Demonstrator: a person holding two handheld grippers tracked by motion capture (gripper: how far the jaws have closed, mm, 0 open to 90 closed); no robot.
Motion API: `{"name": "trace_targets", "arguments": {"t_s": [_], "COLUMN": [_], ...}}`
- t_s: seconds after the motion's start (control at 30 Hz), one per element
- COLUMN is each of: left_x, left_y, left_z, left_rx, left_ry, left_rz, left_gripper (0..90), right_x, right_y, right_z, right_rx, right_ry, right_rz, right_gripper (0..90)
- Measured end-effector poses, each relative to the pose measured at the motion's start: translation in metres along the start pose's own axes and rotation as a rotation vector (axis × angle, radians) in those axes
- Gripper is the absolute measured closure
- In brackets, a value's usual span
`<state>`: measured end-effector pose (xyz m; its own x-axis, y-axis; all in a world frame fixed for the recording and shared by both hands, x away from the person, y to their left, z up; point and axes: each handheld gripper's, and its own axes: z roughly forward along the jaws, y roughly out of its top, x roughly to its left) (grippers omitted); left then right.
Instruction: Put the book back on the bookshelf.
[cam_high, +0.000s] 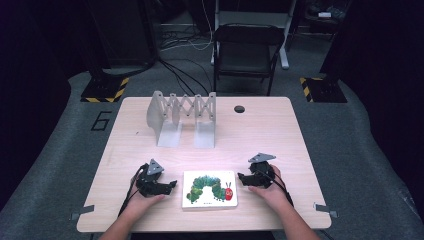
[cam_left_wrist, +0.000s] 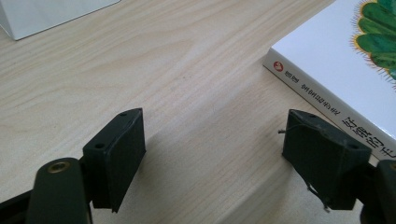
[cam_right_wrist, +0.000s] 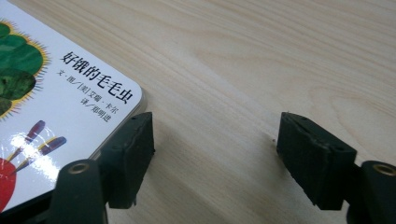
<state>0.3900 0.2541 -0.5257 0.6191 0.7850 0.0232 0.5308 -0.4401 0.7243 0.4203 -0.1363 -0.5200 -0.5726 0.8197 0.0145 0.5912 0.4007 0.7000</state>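
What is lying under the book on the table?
The book lies flat on the wooden table, cover up. Along its edges nothing shows beneath it except the tabletop. Whether something thin is under its middle cannot be seen, because the book covers that spot.

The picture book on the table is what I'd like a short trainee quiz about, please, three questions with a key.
1. True or false: the left claw is shut on the picture book.
2. What stands on the table beyond the book: A) a grey folding rack, B) a bowl, C) a lamp?
3. Which part of the book lies beside the right claw in the right gripper view?

Key:
1. False. Its jaws stand apart over bare wood beside the book's spine.
2. A, the folding rack.
3. A rounded corner of the cover, next to one jaw; nothing lies between the jaws.
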Motion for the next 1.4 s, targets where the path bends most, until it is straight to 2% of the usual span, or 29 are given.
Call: {"name": "trace_targets", "arguments": {"t_s": [0.07,0.27,0.33,0.43,0.53,0.6,0.77,0.87,0.97,1.13,1.2,1.37,1.4], "left_x": [-0.001,-0.002,-0.003,-0.005,-0.005,-0.006,-0.008,-0.01,-0.011,-0.015,-0.018,-0.02,-0.022], "left_y": [0.001,0.003,0.004,0.004,0.005,0.005,0.007,0.007,0.008,0.007,0.007,0.007,0.007], "left_z": [-0.001,-0.004,-0.005,-0.005,-0.006,-0.007,-0.012,-0.014,-0.018,-0.019,-0.019,-0.023,-0.024], "left_rx": [0.005,0.033,0.036,0.044,0.051,0.042,0.052,0.042,0.055,0.053,0.048,0.051,0.044], "left_ry": [-0.006,-0.035,-0.03,-0.033,-0.034,-0.034,-0.044,-0.044,-0.057,-0.061,-0.057,-0.057,-0.06], "left_rz": [-0.005,0.002,0.004,0.001,0.0,-0.018,-0.017,-0.015,-0.009,-0.011,-0.015,-0.01,-0.021], "left_gripper": [22.5,29.6,30.4,32.6,33.4,33.6,33.8,33.7,32.2,29.5,28.1,27.4,27.4], "right_x": [-0.001,0.0,0.0,0.0,0.003,0.005,0.004,0.003,0.002,0.003,0.004,0.006,0.006], "right_y": [0.0,0.003,0.005,0.007,0.007,0.007,0.008,0.009,0.009,0.01,0.01,0.011,0.011], "right_z": [0.0,-0.005,-0.007,-0.008,-0.008,-0.008,-0.01,-0.011,-0.012,-0.013,-0.012,-0.013,-0.013], "right_rx": [-0.005,0.009,0.012,0.02,0.051,0.067,0.083,0.075,0.074,0.09,0.094,0.094,0.092], "right_ry": [0.001,-0.002,0.009,0.018,0.0,0.004,0.031,0.037,0.041,0.05,0.055,0.055,0.053], "right_rz": [0.001,0.05,0.089,0.087,0.072,0.06,0.085,0.088,0.094,0.102,0.086,0.092,0.088], "right_gripper": [29.5,32.4,33.2,35.6,38.7,40.7,42.0,42.5,42.6,42.5,42.1,41.9,41.7]}}
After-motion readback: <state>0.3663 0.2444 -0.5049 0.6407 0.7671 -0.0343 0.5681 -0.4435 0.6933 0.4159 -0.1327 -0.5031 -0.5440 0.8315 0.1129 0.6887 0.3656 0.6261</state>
